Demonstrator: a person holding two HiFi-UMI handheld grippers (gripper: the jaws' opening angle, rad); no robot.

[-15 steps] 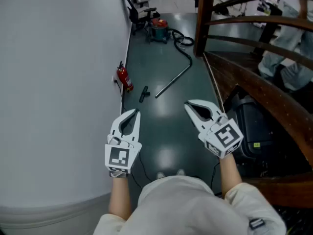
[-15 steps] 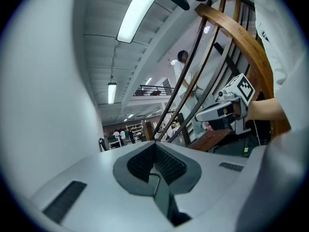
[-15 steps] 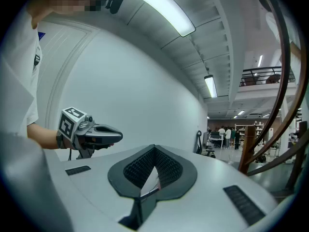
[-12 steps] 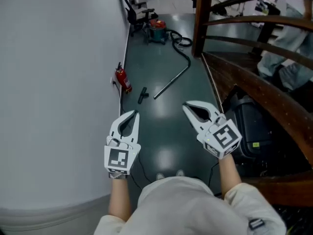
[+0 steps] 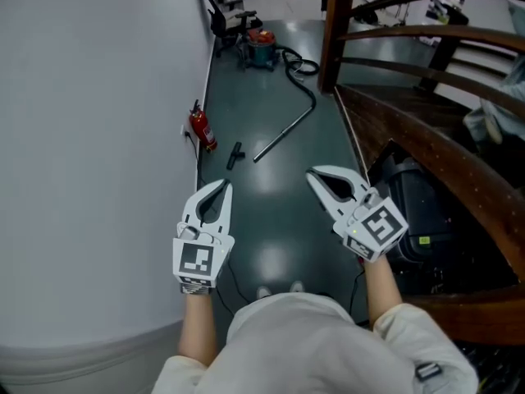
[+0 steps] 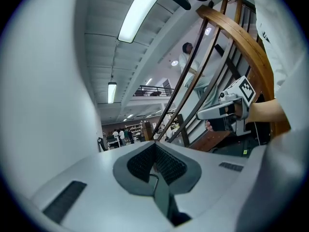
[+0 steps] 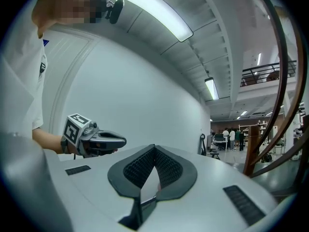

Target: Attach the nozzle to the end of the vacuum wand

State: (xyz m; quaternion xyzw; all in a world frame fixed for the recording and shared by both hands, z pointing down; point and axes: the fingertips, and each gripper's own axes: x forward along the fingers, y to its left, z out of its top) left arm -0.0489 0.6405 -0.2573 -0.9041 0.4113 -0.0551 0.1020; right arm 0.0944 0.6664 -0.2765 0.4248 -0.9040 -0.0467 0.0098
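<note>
In the head view a long grey vacuum wand (image 5: 284, 134) lies on the dark floor ahead, joined by a black hose (image 5: 300, 68) to a red and green vacuum (image 5: 261, 48). A small black nozzle (image 5: 235, 155) lies on the floor left of the wand's near end. My left gripper (image 5: 223, 187) is held level at waist height, shut and empty, well short of the nozzle. My right gripper (image 5: 316, 173) is beside it, also shut with nothing in it. Each gripper view shows its own jaws closed together, the left gripper (image 6: 154, 144) and the right gripper (image 7: 154, 147).
A white wall (image 5: 98, 138) runs along the left with a red fire extinguisher (image 5: 200, 128) at its foot. A wooden stair railing (image 5: 426, 146) and a black bag (image 5: 418, 212) stand at the right. Office chairs (image 5: 223, 19) are at the far end.
The view has shifted slightly forward: the wand, the nozzle and the extinguisher sit a little higher and further left in the picture. Both grippers keep their pose.
</note>
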